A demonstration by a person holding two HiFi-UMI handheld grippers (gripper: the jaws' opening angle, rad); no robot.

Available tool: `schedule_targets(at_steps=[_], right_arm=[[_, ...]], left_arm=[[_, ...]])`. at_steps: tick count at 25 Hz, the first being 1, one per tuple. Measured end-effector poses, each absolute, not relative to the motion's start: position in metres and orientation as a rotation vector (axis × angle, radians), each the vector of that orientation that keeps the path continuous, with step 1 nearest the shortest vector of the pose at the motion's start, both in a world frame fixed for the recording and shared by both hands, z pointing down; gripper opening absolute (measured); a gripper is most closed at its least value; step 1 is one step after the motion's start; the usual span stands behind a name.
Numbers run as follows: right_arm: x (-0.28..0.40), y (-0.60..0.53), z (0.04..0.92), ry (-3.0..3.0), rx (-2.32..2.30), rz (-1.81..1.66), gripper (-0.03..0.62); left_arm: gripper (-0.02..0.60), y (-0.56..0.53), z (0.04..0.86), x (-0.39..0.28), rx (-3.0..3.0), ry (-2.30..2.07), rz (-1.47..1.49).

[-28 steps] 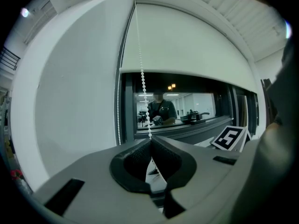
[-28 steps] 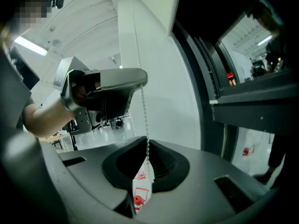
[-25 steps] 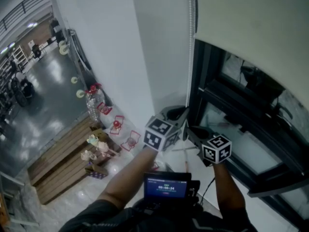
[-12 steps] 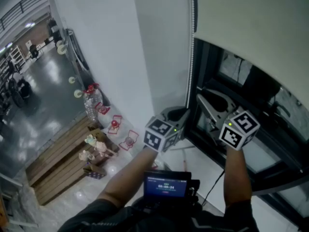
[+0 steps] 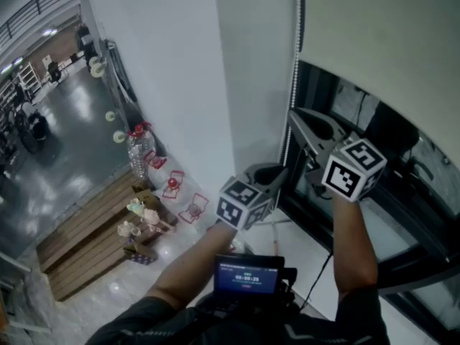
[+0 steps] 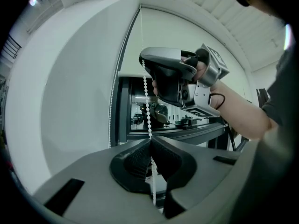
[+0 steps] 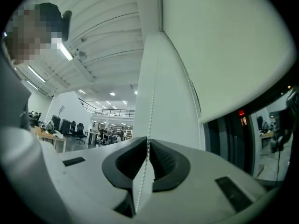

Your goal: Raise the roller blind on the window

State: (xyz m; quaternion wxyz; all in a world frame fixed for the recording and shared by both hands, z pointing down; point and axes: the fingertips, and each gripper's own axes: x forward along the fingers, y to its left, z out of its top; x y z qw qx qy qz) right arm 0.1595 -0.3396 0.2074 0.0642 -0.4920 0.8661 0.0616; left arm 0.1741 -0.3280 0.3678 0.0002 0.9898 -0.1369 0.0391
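White bead chain (image 6: 148,111) hangs upright through both grips: the left gripper (image 6: 150,141) pinches it low and nearest, the right gripper (image 7: 147,141), jaws just closing onto it, clamps it higher, under the partly raised roller blind (image 5: 381,42) over the window (image 5: 374,192).

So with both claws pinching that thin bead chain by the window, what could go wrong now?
The bead chain is thin, and the right claw has just been closing on it, so it might slip out on the next pull. The left claw is also shut on the chain; if one pulls against the other, the chain could strain or snap. Either way the roller blind would not rise.
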Motion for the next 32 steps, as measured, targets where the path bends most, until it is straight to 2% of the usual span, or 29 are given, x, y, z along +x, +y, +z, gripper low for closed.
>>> schedule_targets(at_steps=[17, 32], right_arm=[[0.16, -0.337, 0.225, 2.584, -1.526, 0.175, 0.003], [0.158, -0.335, 0.301, 2.62, -1.584, -0.014, 0.003]], left_arm=[[0.0, -0.321, 0.37, 0.175, 3.114, -0.436, 0.124], [0.0, -0.32, 0.45, 0.177, 3.042, -0.441, 0.367]])
